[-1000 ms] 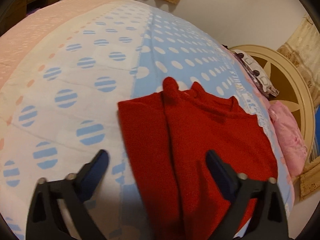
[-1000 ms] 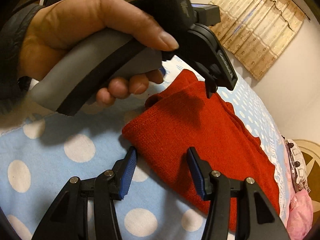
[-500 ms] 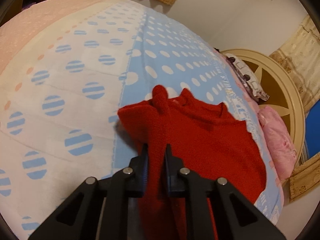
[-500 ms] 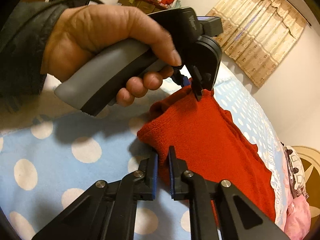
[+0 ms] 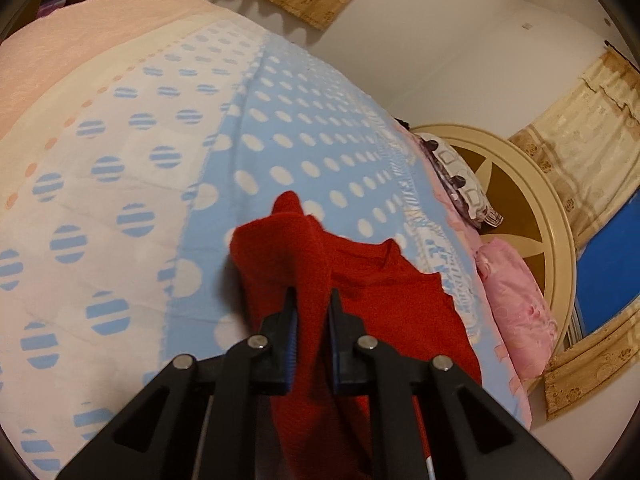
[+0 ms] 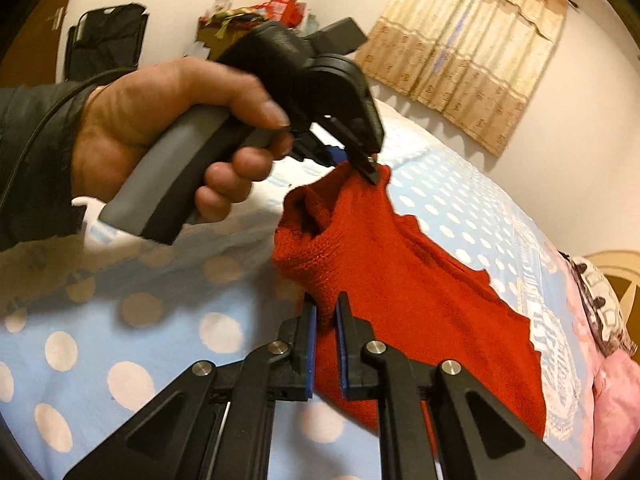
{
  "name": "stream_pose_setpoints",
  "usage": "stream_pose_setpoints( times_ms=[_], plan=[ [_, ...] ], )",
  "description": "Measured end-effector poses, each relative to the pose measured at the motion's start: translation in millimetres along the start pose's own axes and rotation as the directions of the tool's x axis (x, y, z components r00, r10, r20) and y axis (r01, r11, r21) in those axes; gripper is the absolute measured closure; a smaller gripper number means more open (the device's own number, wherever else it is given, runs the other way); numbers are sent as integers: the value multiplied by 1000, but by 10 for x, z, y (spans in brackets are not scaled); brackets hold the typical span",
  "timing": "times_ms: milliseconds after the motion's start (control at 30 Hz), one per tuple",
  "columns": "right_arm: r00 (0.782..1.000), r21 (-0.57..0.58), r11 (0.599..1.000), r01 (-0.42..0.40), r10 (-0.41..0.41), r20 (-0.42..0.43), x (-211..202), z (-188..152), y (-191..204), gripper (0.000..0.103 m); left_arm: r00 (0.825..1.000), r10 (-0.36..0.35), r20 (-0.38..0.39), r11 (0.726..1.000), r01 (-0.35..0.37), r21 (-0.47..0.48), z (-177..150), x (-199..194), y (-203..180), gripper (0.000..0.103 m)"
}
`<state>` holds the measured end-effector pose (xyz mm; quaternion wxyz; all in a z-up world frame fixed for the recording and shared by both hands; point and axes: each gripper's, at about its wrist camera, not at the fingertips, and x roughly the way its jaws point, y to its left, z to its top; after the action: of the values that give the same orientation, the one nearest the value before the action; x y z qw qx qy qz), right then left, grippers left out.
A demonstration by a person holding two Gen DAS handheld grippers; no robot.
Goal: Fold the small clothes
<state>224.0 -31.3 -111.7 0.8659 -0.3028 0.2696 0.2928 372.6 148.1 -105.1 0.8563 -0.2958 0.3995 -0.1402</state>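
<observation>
A: What's the support?
B: A bed (image 5: 280,92), light blue cover with white dots, white panel with striped blue dots beside it.
A: What's lying on it?
B: Red knit garment (image 6: 420,292), far part on the cover. Pink pillow (image 5: 516,292) by the round headboard (image 5: 560,240).

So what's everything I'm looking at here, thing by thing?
red knitted garment: one, red, on the bed, near edge pinched up
bedspread: one, blue with white dots, beside a white striped-dot panel, under the garment
pillows: one pink, one patterned, at the headboard
headboard: one, cream and brown, bed's end
curtains: beige, along the walls
left hand-held gripper: one, black with blue pads, shut on the garment
right hand-held gripper: one, same, shut on the garment
hand: one, dark sleeve, holding the left handle
</observation>
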Motion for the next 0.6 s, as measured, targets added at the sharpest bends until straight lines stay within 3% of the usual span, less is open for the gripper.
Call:
stream_pose_setpoints(
  times_ms=[600],
  plan=[
    [996, 168, 984, 55, -65, 54, -319, -266, -625, 95, 999, -40, 18, 994, 38, 103, 163, 320, -889, 91]
  ],
)
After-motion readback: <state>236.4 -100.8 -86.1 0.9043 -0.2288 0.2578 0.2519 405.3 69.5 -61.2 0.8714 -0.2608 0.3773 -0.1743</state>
